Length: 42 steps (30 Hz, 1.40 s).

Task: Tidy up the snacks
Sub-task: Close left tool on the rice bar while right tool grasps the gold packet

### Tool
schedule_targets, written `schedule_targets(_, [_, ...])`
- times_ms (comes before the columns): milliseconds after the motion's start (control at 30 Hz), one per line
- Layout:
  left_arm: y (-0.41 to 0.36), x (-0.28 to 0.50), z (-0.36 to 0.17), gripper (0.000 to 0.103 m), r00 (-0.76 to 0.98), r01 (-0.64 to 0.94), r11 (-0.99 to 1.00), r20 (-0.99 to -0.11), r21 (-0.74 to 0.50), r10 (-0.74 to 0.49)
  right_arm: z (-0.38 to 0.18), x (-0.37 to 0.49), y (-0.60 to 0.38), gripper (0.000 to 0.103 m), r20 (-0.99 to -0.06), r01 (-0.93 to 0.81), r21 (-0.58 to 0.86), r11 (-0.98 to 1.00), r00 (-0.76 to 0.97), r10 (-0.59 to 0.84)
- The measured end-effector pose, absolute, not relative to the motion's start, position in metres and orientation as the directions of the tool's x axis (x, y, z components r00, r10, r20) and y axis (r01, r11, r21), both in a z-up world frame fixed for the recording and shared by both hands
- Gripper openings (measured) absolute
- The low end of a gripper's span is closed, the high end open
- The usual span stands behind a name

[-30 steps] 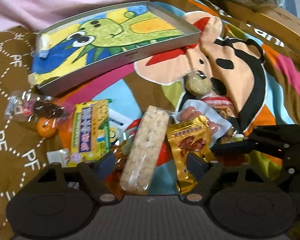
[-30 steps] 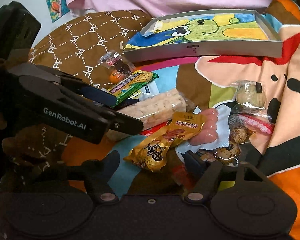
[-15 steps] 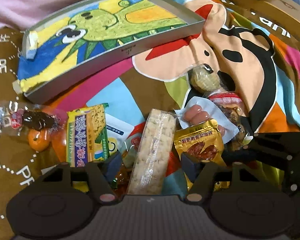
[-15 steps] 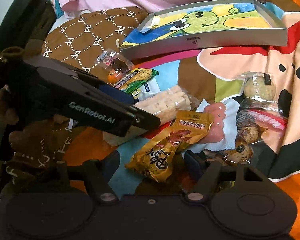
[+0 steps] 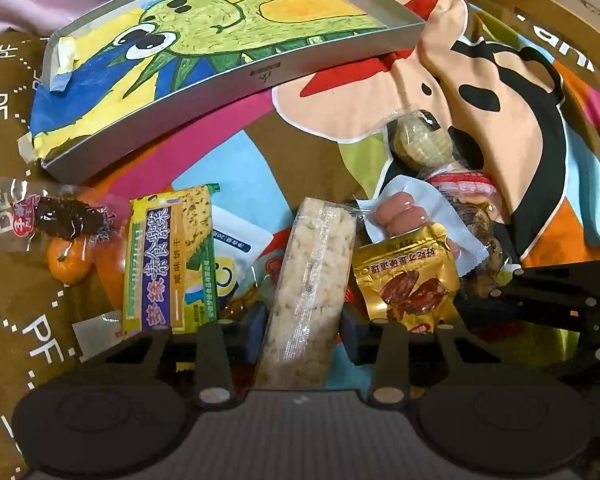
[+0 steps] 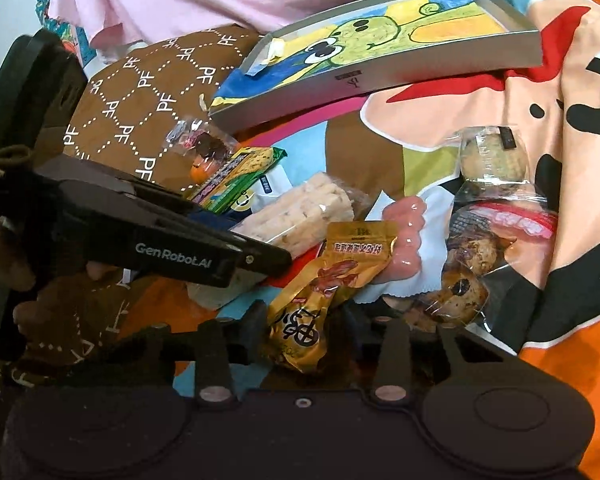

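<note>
Crowding rice bar [image 5: 308, 288]: biscuit pack [image 5: 170, 260]; gold pouch [image 5: 408, 280]

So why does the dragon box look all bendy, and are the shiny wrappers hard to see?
Left wrist view: the fisheye lens bows the tray edge into a curve and darkens the picture's corners; the rice bar wrapper shows a streak of glare, yet the print on the yellow cracker pack stays readable. Right wrist view: same bending, glare on the gold pouch, and the left gripper looks slightly soft.

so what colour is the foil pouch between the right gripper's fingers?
Gold foil pouch, red meat picture; right wrist view.
</note>
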State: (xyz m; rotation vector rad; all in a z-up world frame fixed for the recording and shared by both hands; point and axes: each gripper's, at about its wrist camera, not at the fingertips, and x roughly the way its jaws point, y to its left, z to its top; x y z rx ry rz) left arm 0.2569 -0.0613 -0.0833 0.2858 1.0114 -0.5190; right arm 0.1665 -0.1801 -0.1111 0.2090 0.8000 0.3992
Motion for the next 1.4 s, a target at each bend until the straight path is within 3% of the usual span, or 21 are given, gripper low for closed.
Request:
schedule_targets(167, [-0.065, 0.26, -0.084, 0.044, 0.419, 0.528, 0.849, -0.868, -0.006, -0.266, -0.113, 0.166, -0.176, 0.047, -0.662, -0.276, 0.308, 0.911, 0.626, 0.413])
schedule_targets(267, [-0.066, 0.261, -0.083, 0.042, 0.417, 0.504, 0.864, -0.872, -0.014, -0.257, -0.113, 0.166, -0.177, 0.036, -0.655, -0.254, 0.32, 0.913, 0.636, 0.407])
schedule_targets(600, [-0.068, 0.246, -0.082, 0.037, 0.389, 0.389, 0.921, -0.9, -0.034, -0.198, -0.096, 0.148, -0.161, 0.027, -0.678, -0.321, 0.203, 0.925, 0.635, 0.369])
schedule_targets(967, [-0.073, 0.244, -0.083, 0.036, 0.371, 0.338, 0.941, -0.914, -0.033, -0.165, -0.1, 0.143, -0.167, 0.022, -0.663, -0.3, 0.274, 0.914, 0.629, 0.406])
schedule_targets(1167, [-0.064, 0.225, -0.074, 0.035, 0.437, 0.25, 0.968, -0.895, 0.025, -0.09, -0.088, 0.126, -0.158, 0.022, -0.655, -0.328, 0.084, 0.941, 0.693, 0.3])
schedule_targets(1400, [-0.069, 0.207, -0.051, 0.035, 0.538, 0.198, 0.976, -0.842, 0.086, -0.035, -0.078, 0.108, -0.149, 0.017, -0.558, -0.343, -0.151, 0.927, 0.804, 0.207])
